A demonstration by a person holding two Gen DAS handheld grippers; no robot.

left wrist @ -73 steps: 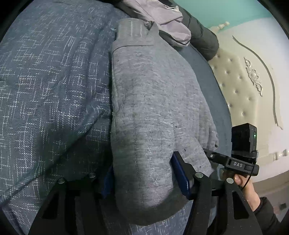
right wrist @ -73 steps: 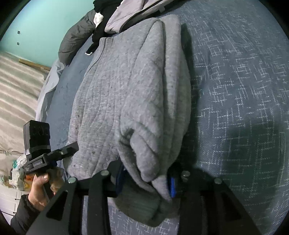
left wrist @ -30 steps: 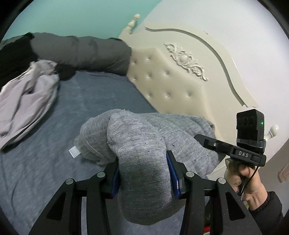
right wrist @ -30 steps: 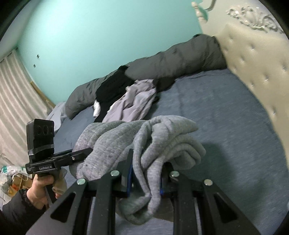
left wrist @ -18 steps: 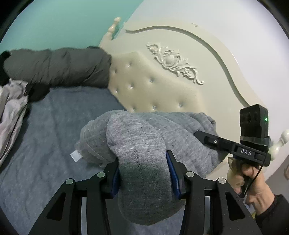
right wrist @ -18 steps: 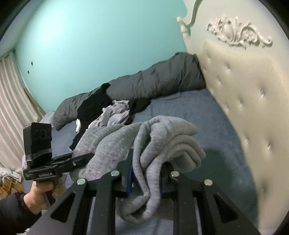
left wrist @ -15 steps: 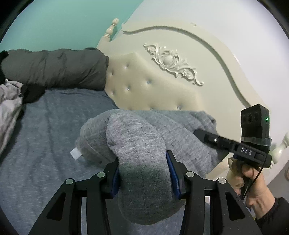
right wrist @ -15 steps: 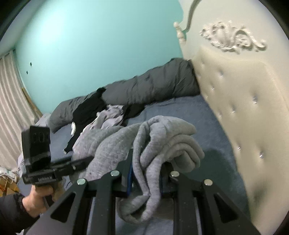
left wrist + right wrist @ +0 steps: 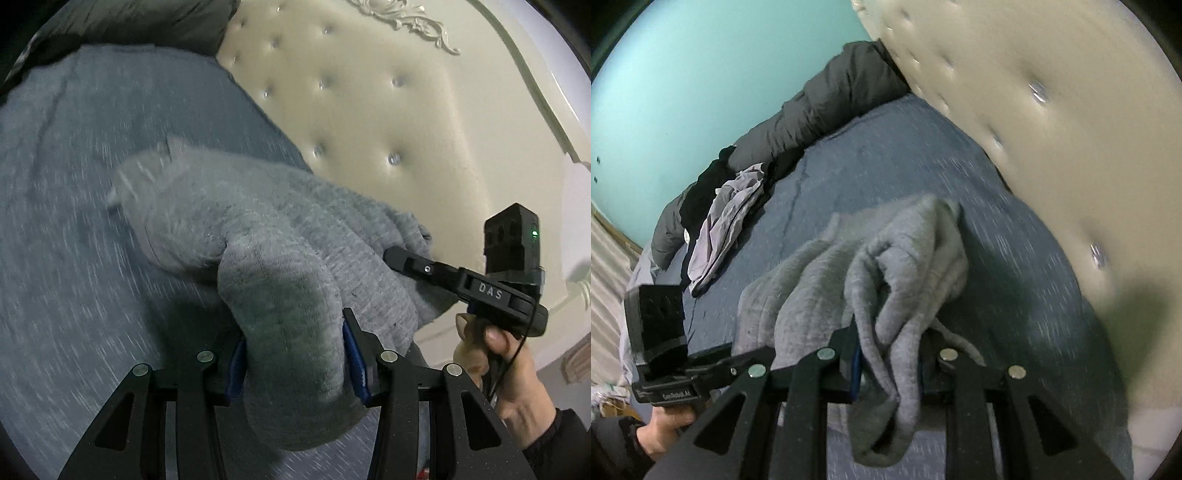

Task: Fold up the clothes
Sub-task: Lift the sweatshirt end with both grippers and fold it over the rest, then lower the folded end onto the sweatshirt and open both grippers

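Observation:
A folded grey knit sweater (image 9: 266, 236) hangs between both grippers, low over the blue-grey bed cover (image 9: 74, 258). My left gripper (image 9: 293, 358) is shut on a thick bundle of it, blue pads pressing both sides. My right gripper (image 9: 890, 354) is shut on a thinner bunch of the same grey sweater (image 9: 886, 258), whose loose end droops below the jaws. In the left wrist view the right gripper (image 9: 402, 256) comes in from the right, held by a hand (image 9: 498, 365). The right wrist view shows the left gripper's body at lower left, its fingertips hidden behind the sweater.
A cream tufted headboard (image 9: 388, 110) stands close ahead on the right. A dark grey duvet roll (image 9: 820, 99) lies along the teal wall (image 9: 701, 74). A crumpled lilac garment (image 9: 727, 221) and black clothing (image 9: 705, 188) lie further back on the bed.
Both grippers have carried the sweater down and toward the headboard, which now looms larger. The bed cover is much nearer, and both grips are unchanged.

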